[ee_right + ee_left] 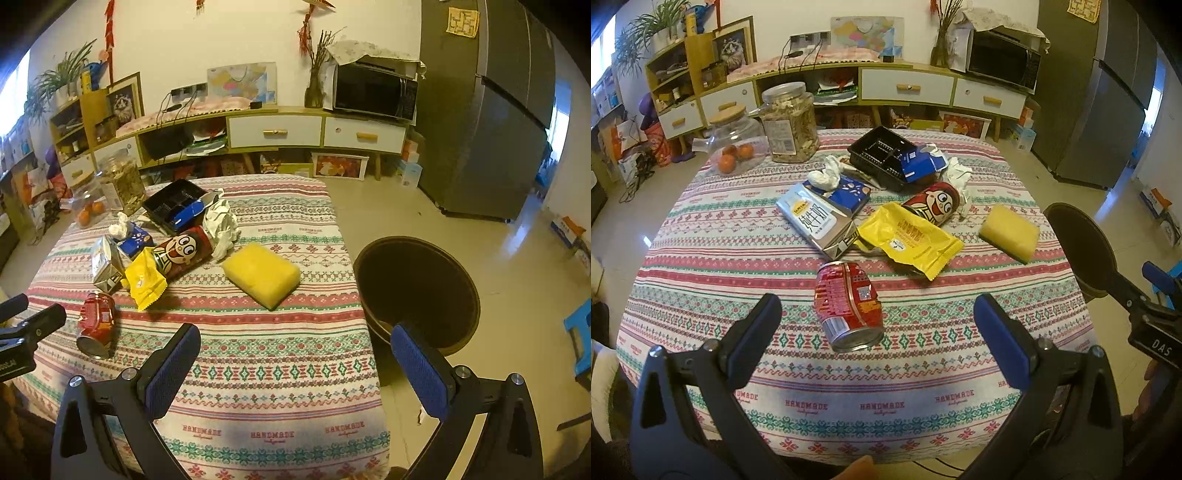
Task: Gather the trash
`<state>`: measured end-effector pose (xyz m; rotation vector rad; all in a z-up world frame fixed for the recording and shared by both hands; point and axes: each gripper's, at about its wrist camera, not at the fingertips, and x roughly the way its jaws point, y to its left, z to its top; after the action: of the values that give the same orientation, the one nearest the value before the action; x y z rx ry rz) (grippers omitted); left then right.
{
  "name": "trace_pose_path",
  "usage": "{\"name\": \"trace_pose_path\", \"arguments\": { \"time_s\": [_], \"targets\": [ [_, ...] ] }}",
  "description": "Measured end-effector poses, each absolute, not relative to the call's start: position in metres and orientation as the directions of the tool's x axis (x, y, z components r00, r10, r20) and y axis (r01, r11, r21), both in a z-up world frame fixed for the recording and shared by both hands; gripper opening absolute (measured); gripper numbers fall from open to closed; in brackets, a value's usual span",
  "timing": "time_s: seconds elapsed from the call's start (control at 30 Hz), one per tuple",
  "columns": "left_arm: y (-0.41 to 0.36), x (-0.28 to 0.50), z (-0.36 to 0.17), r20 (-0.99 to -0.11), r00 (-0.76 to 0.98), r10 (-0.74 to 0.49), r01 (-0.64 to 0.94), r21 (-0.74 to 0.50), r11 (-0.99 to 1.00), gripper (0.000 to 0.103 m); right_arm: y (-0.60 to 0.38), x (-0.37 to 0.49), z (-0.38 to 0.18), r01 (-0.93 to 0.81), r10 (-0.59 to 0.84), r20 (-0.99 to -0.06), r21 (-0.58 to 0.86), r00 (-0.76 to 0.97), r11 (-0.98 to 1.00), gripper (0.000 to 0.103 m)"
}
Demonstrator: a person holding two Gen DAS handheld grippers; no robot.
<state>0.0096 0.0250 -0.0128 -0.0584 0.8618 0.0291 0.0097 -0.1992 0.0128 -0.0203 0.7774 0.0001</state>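
The crushed red can point(848, 305) lies on its side on the surface point(923, 369), just ahead of the left tongs point(877, 325), which are wide open and empty. The right tongs point(295, 354) are the same. Lower squarely around the can's middle, then close gently.

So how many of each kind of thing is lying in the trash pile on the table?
Cans: 2
Cartons: 1
Wrappers: 1
Crumpled papers: 2
Sponges: 1
Total: 7
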Motion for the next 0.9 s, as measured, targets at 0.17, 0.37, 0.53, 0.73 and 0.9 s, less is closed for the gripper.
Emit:
{"name": "trace_pose_path", "arguments": {
  "time_s": [0.17,0.37,0.53,0.73,0.9],
  "targets": [
    [0.025,0.013,-0.009,-0.754,0.656,-0.008,-0.047,-0.052,0.998,0.103,-0.202,0.007,0.019,-0.005,-0.002,-0.693,-0.009,0.721,1.0,0.103],
    [0.026,0.016,-0.005,-0.75,0.661,-0.016,-0.043,-0.059,0.997,0.103,-0.202,0.008,0.03,0.01,-0.019,-0.673,-0.018,0.739,1.0,0.103],
    [0.032,0.017,-0.003,-0.752,0.66,-0.012,-0.052,-0.062,0.997,0.103,-0.197,0.009,0.038,0.002,-0.021,-0.668,-0.028,0.744,1.0,0.103],
    [0.048,0.026,0.005,-0.764,0.643,-0.063,-0.008,-0.088,0.996,0.103,-0.19,0.016,0.051,-0.018,-0.005,-0.682,-0.027,0.731,0.999,0.103],
    [0.066,0.049,0.014,-0.775,0.629,-0.063,-0.019,-0.097,0.995,0.103,-0.194,0.044,0.051,-0.014,0.019,-0.751,0.012,0.66,1.0,0.103]
  ]
}}
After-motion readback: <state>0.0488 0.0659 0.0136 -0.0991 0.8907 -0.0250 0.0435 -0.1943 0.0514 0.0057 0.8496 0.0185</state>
